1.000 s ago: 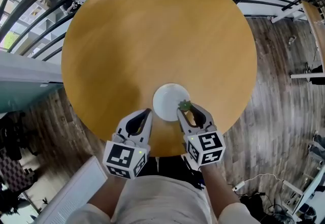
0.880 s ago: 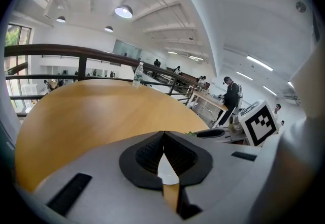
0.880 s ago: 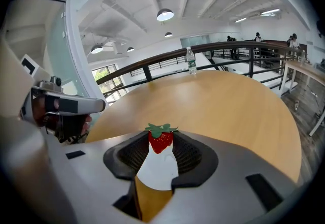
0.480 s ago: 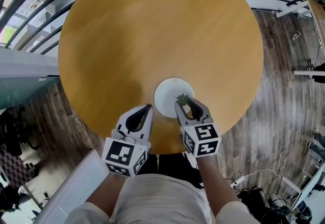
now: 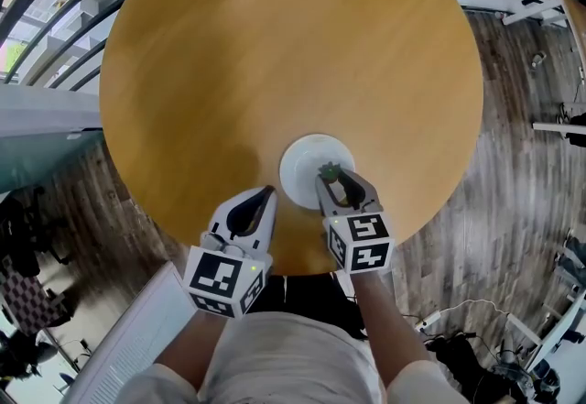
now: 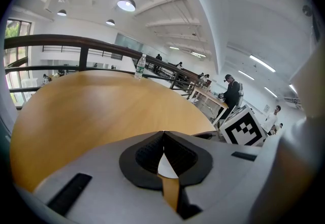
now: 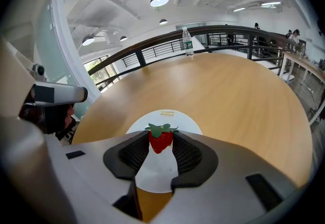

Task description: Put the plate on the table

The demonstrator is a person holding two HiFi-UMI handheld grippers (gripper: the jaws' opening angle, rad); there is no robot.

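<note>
A white plate (image 5: 311,164) lies flat on the round wooden table (image 5: 275,54), near its front edge. My right gripper (image 5: 334,180) hangs over the plate's near right part, shut on a small red strawberry (image 7: 161,141) with a green top. In the right gripper view the plate (image 7: 167,116) shows just under and beyond the berry. My left gripper (image 5: 264,196) sits to the left of the plate, over bare wood. Its fingertips (image 6: 152,147) meet with nothing between them, and a sliver of the plate shows below.
A clear water bottle (image 7: 188,42) stands at the table's far edge, also seen in the left gripper view as the bottle (image 6: 138,67). A dark railing (image 5: 55,8) curves round the table's back. Wood floor (image 5: 513,164) lies to the right. People stand far off.
Both grippers have sunk toward the tabletop. The right one, still holding the strawberry, has stayed over the plate's near right part. The bottle has slipped out of the head view's top edge.
</note>
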